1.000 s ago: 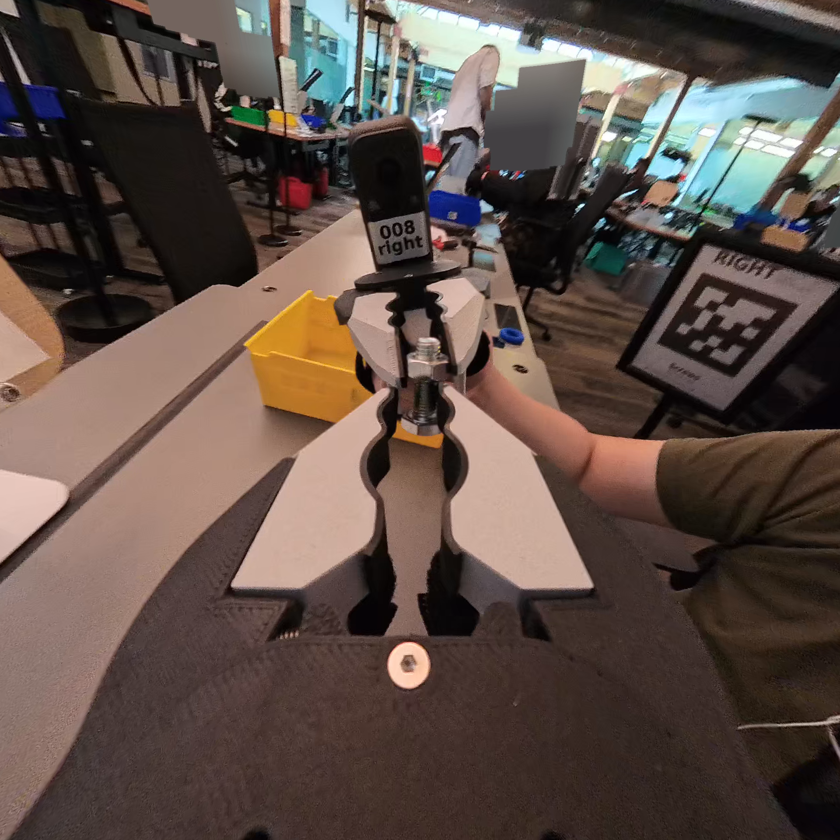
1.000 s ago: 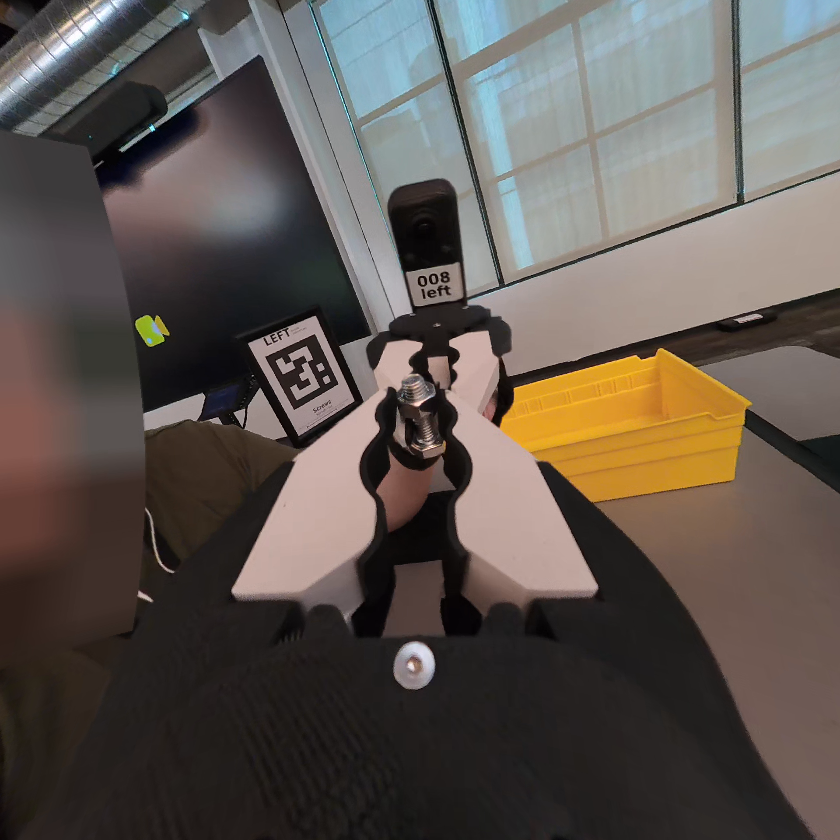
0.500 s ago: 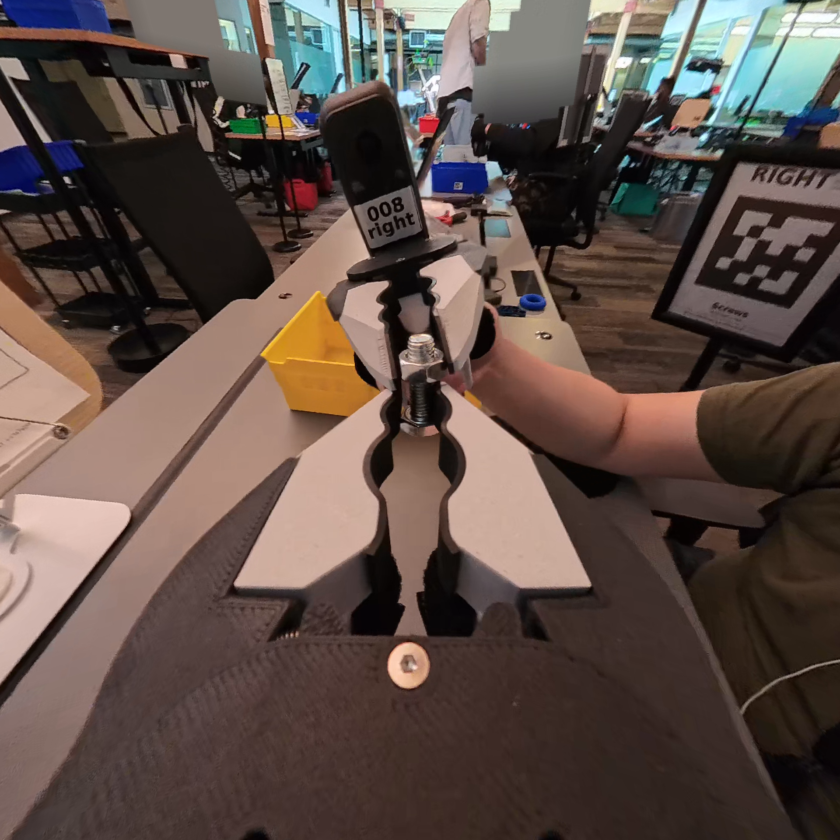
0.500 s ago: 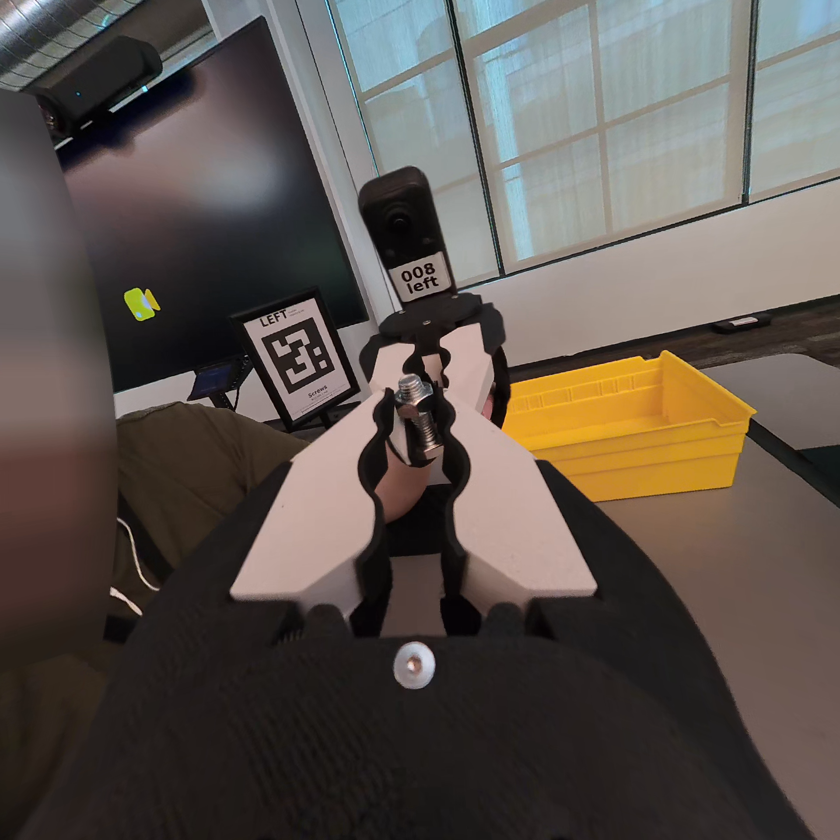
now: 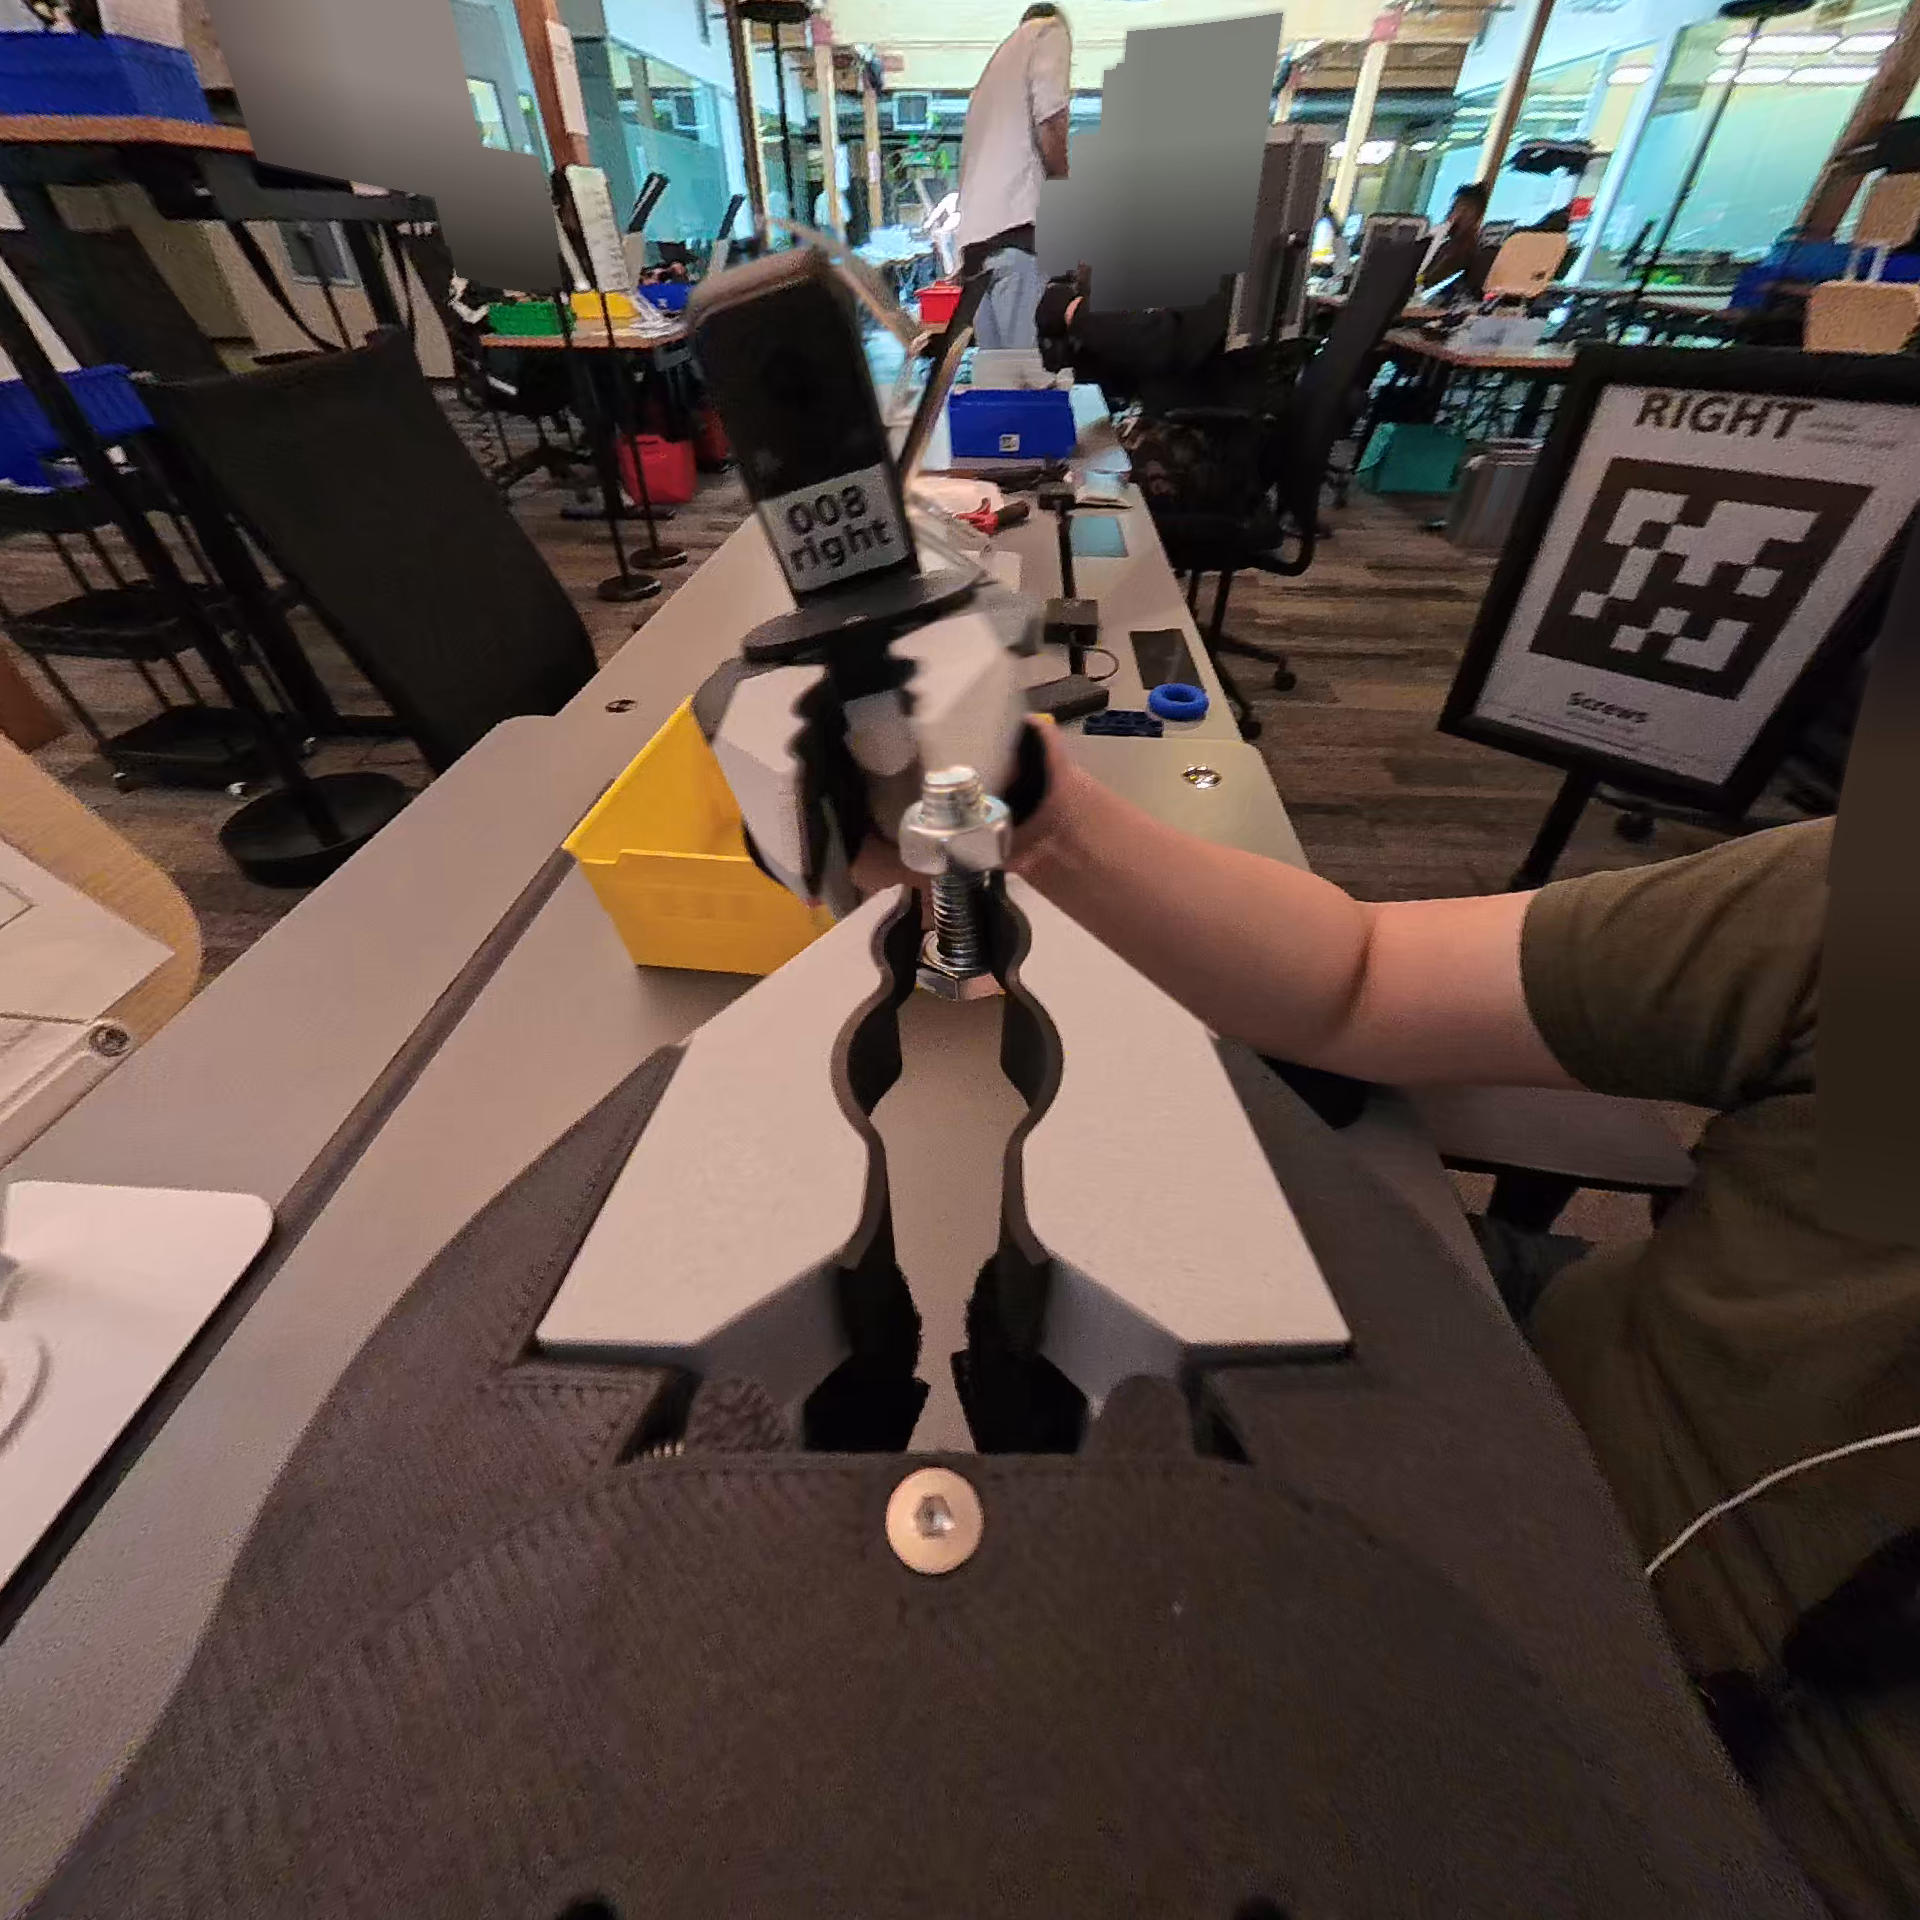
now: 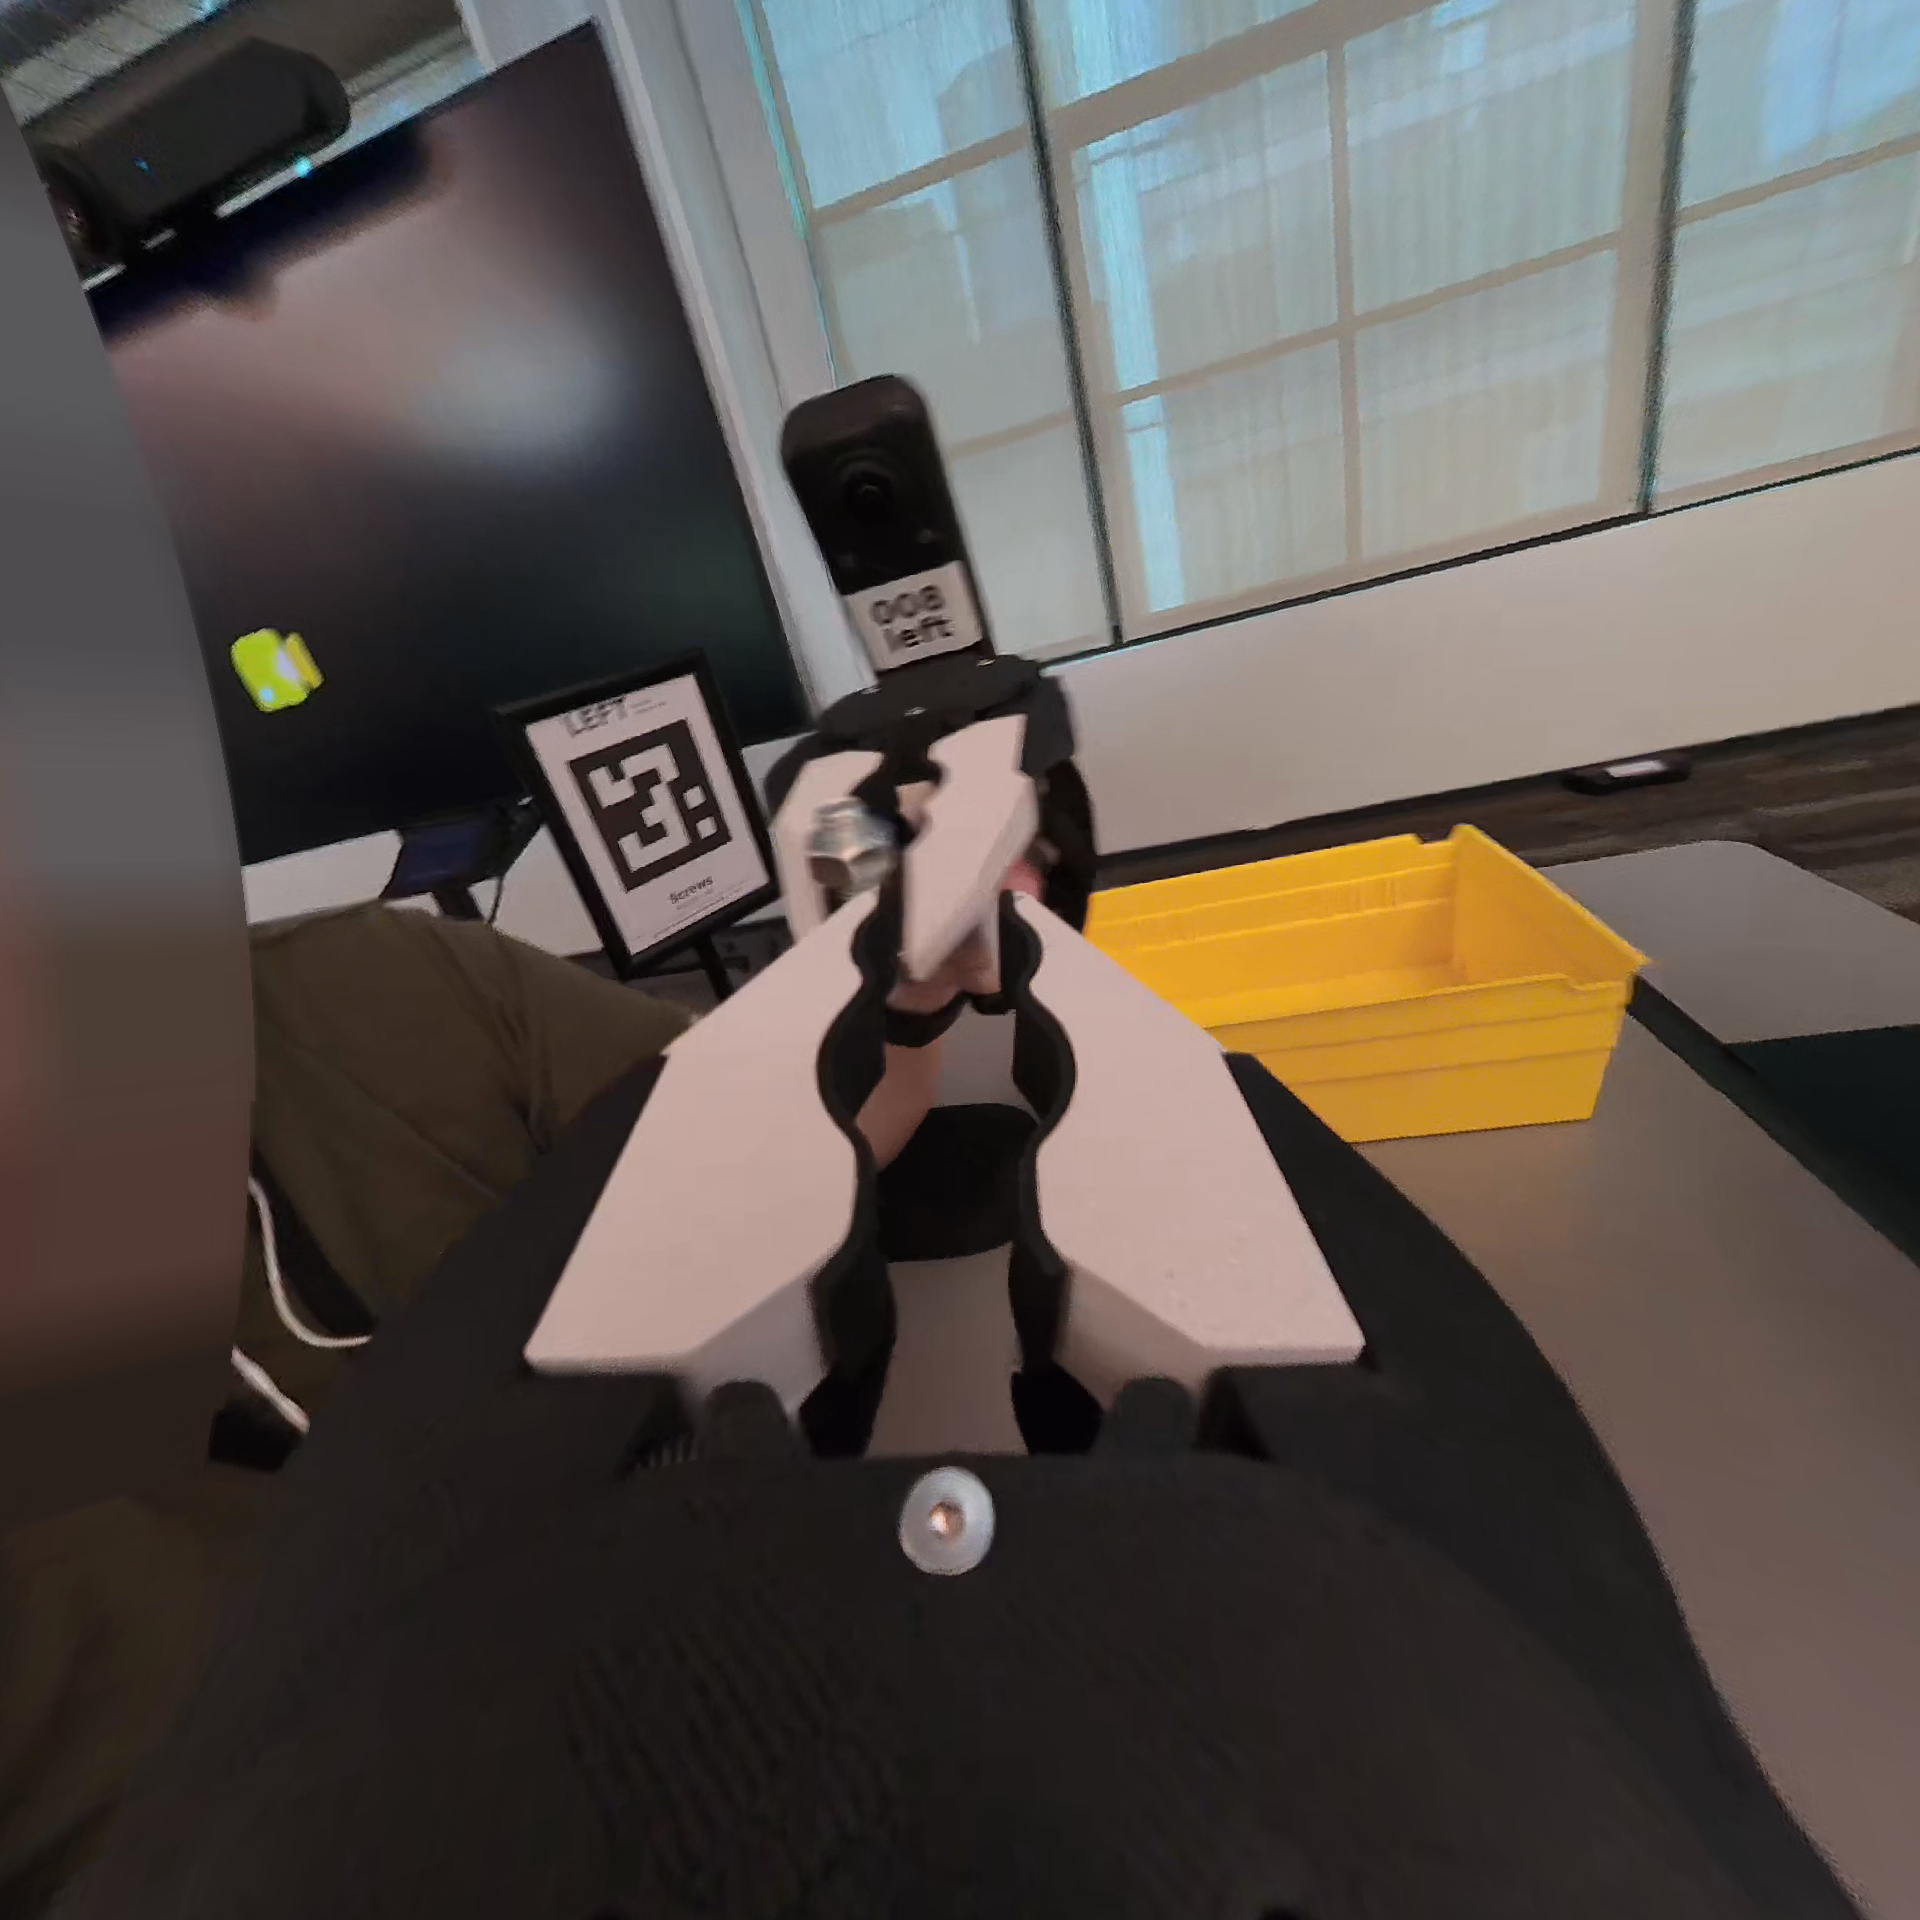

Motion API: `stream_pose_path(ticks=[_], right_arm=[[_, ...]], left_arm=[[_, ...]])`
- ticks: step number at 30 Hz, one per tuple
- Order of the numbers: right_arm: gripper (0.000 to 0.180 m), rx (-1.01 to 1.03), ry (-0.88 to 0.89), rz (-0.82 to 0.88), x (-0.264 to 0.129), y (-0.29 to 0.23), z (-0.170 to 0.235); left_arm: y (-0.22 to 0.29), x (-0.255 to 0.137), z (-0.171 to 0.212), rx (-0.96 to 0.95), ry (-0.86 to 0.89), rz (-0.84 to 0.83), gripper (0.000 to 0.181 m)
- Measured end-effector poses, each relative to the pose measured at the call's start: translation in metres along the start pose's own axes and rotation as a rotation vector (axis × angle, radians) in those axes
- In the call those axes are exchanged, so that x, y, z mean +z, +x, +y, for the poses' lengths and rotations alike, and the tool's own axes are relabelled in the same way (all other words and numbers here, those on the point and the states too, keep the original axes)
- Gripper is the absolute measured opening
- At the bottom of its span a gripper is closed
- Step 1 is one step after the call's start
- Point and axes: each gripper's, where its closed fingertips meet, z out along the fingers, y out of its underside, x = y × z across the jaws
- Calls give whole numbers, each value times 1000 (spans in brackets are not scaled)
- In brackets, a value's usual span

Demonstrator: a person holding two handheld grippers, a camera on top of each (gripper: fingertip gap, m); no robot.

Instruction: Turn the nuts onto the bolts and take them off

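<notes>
**Item: hex bolt (image 5: 957,914) with hex nut (image 5: 954,831), bright zinc-coloured steel.**
- Place: the bolt stood upright in the air over the grey table (image 5: 416,1039). Its flat hex head was at the bottom and the coarse thread was bare between head and nut. The nut sat near the tip, with a short stub of thread above it.
- Left gripper (image 5: 956,951): clamped on the bolt just above the head, in the outermost scallop of its black, wavy rubber pads.
- Right gripper (image 6: 940,940): jaws apart and gripping nothing. It was tilted, with the nut at eleven o'clock off its tips. Its white fingers (image 6: 727,1164) were flat-faced, matte and wedge-shaped.
- Step, as we judged it: between turns, regripping the nut. We could not tell whether it was being run on or off.
- Next move, as we judged it: square the right jaws across two opposite flats of the nut, close, then rotate about the bolt's axis while the left stays rigid.
- Surroundings: a yellow plastic bin (image 5: 665,883), ribbed and open-topped, stood at ten o'clock from the bolt. A framed marker board (image 5: 1683,582) stood at two o'clock.
</notes>
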Motion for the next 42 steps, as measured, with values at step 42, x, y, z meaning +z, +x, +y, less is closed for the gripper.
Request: stream_pose_path(ticks=[42], right_arm=[[52,27,144,14,-11,-16,-22]], left_arm=[[23,3,-7,-12,37,114,7]])
